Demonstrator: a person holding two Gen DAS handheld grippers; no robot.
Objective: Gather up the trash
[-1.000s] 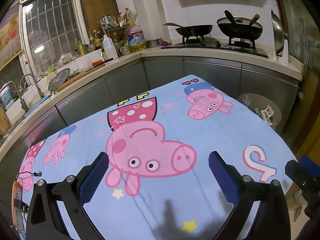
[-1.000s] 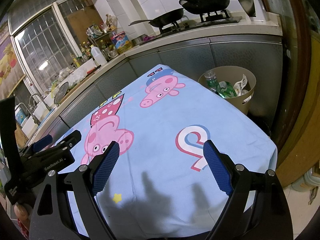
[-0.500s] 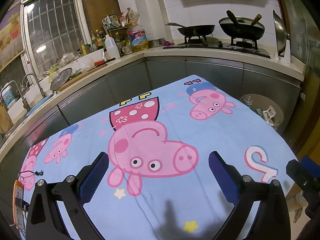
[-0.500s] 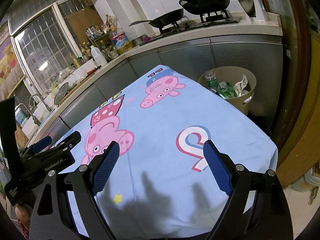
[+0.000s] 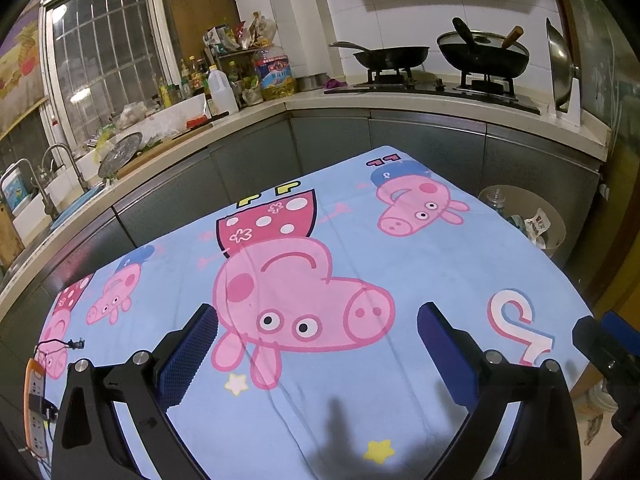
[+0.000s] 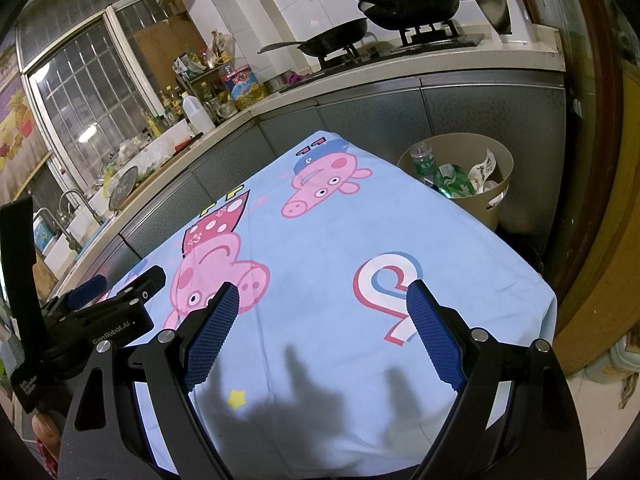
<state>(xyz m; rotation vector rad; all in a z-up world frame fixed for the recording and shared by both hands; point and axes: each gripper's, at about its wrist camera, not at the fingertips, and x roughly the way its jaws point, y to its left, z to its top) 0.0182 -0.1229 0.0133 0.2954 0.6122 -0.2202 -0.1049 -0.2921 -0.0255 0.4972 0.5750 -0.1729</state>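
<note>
Left wrist view: left gripper (image 5: pixel 318 340) hovers above the desk (image 5: pixel 420 264), jaws spread wide, nothing between the blue pads (image 5: pixel 188 360). Desk is covered by a light blue cartoon-pig tablecloth (image 5: pixel 360 380), large pink pig print directly under the gripper. Beige trash bin (image 5: pixel 554 216) stands on the floor just off the far right corner of the desk, against the grey cabinet fronts; a clear plastic bottle (image 5: pixel 494 200) and a crumpled white wrapper (image 5: pixel 538 224) lie inside it. Tip of the right gripper shows at the right frame edge. Right wrist view: right gripper (image 6: pixel 322 334) also above the cloth, jaws wide, holding nothing; the red, white and blue letter print lies just ahead of its right pad. Trash bin (image 6: pixel 502 196) clearer here: inside it a plastic bottle with green label (image 6: pixel 424 162), a green crumpled wrapper (image 6: pixel 454 182) and white paper scraps (image 6: pixel 486 168). Left gripper (image 6: pixel 116 296) seen at the left, over the near left part of the desk. Behind: countertop with gas stove, frying pan (image 6: pixel 332 40), lidded wok (image 6: pixel 412 0), large oil bottle (image 6: pixel 242 84), white jug (image 6: pixel 196 114), sink faucets (image 6: pixel 76 208) under the barred window. Gripper shadows fall on the near cloth.
</note>
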